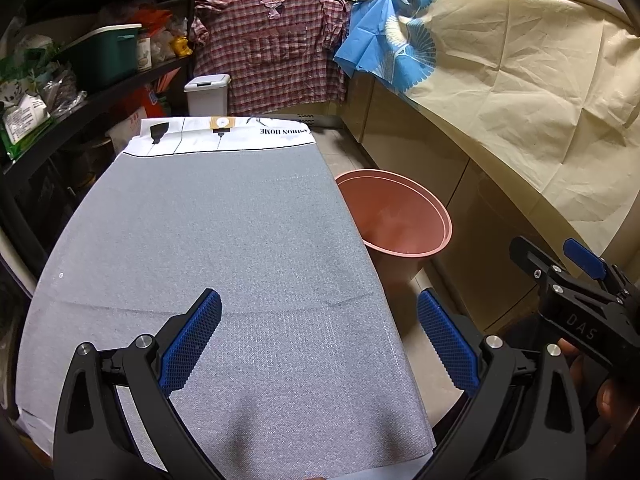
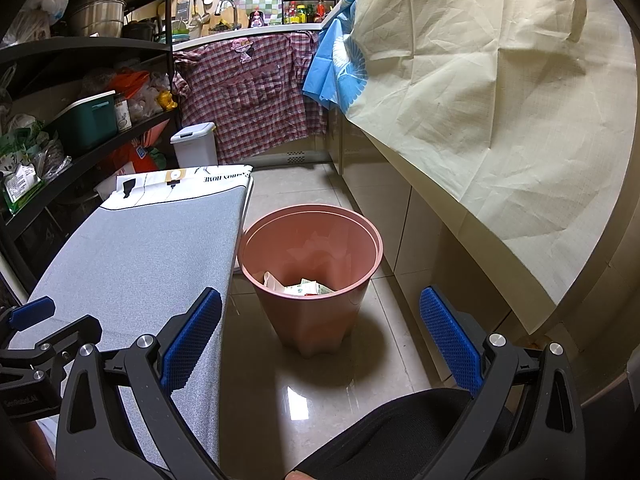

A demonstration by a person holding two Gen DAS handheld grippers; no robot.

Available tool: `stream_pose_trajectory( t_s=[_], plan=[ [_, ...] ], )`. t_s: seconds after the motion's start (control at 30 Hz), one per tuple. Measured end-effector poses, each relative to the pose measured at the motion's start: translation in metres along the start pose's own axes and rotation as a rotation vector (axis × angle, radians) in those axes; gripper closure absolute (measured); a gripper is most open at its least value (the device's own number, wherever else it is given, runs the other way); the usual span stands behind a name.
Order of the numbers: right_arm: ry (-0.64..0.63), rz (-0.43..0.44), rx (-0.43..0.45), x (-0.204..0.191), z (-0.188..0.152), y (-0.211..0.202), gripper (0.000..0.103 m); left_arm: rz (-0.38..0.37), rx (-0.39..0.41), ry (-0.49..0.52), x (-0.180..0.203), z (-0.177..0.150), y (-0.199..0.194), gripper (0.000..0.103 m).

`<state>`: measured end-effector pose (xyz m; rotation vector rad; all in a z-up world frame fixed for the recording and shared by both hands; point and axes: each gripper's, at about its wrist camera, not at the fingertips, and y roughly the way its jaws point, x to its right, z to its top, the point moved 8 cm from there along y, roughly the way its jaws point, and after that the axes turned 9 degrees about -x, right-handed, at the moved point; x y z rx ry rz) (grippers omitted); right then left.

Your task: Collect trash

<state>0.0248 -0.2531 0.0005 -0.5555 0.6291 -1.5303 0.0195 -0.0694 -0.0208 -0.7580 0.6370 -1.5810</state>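
A pink bin (image 2: 312, 280) stands on the tiled floor right of the table; it also shows in the left wrist view (image 1: 400, 224). Paper and packaging trash (image 2: 304, 288) lies at its bottom. My left gripper (image 1: 318, 344) is open and empty above the near end of the grey table (image 1: 208, 240). My right gripper (image 2: 320, 344) is open and empty, held above the floor in front of the bin. The right gripper's body shows in the left wrist view (image 1: 576, 300), and the left gripper's body shows in the right wrist view (image 2: 36, 344). The table top bears no trash.
A black shelf rack (image 1: 80, 80) with boxes and bags lines the left. A white lidded bin (image 1: 208, 94) stands past the table's far end. Cabinets draped with a cream cloth (image 2: 500, 100) run along the right. A checked shirt (image 2: 248, 92) hangs at the back.
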Motion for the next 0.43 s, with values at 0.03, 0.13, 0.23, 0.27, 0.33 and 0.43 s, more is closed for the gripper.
stream_pose_trajectory(
  t_s=[0.03,0.13,0.23,0.27,0.33,0.43],
  plan=[
    [0.0,0.0,0.0,-0.0001,0.0,0.0,0.005,0.0,0.003,0.002,0.0,-0.0001,-0.0005,0.008],
    [0.001,0.0,0.0,-0.0001,0.0,-0.0001,0.005,0.0,0.006,-0.001,-0.0022,0.0002,-0.0011,0.008],
    [0.0,-0.001,0.0,-0.0002,0.0,-0.0001,0.005,0.008,-0.002,-0.009,-0.0032,0.0004,0.0001,0.008],
    [0.0,0.0,0.0,-0.0001,0.0001,-0.0001,0.005,0.01,-0.004,-0.009,-0.0033,0.0003,0.0004,0.008],
    [0.0,0.0,0.0,-0.0002,0.0,-0.0002,0.005,0.012,-0.009,-0.009,-0.0033,0.0005,0.0013,0.008],
    [0.0,0.0,-0.001,-0.0002,0.0001,-0.0002,0.005,0.013,-0.011,-0.009,-0.0028,0.001,0.0019,0.008]
  ],
)
